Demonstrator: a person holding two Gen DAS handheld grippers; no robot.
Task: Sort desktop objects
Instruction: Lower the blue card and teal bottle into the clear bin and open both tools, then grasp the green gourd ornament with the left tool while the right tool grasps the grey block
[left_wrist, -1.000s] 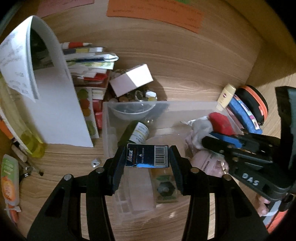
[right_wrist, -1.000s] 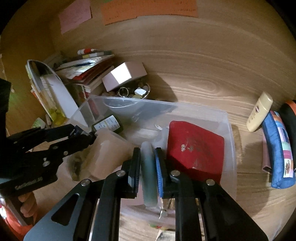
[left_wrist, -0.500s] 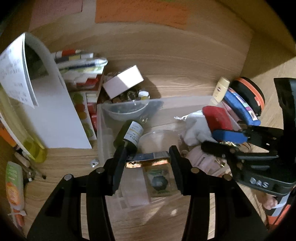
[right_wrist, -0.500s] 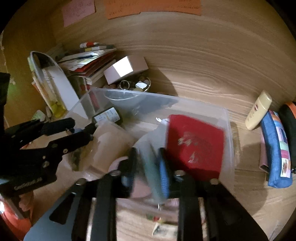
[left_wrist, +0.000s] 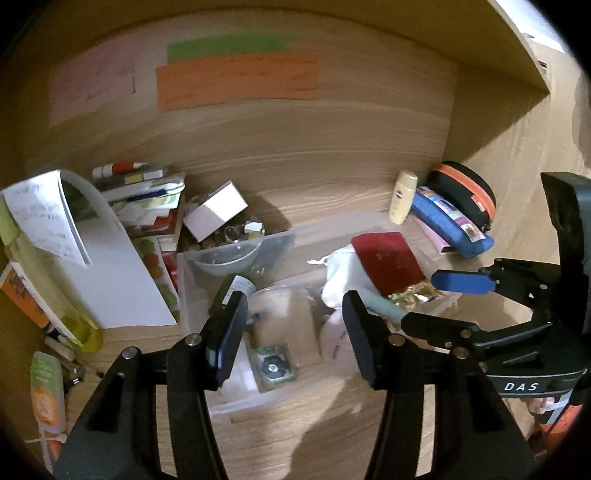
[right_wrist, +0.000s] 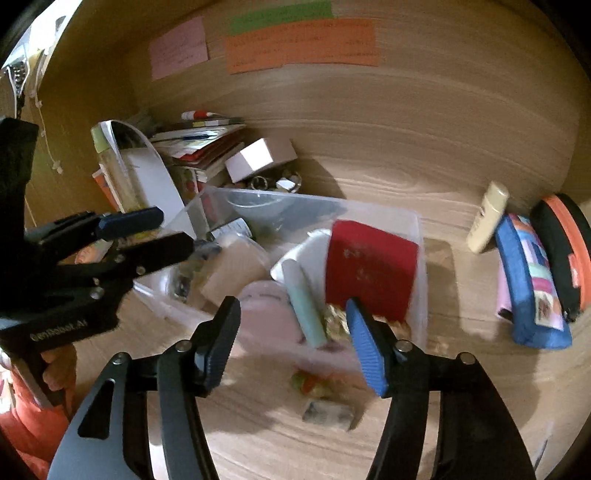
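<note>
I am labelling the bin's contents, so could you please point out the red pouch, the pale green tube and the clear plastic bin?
red pouch (right_wrist: 371, 267): right wrist view, middle of its red face.
pale green tube (right_wrist: 306, 304): right wrist view, mid-length of its body.
clear plastic bin (right_wrist: 422, 280): right wrist view, its right wall.

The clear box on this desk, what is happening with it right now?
A person holds a gripper in each hand over the clear box on the wooden desk. Both the left gripper and the right gripper are open and hold nothing. In the box lie a red pouch, a pale green tube, a dark bottle and other small things. A blue pencil case and a cream bottle remain outside on the desk.
</note>
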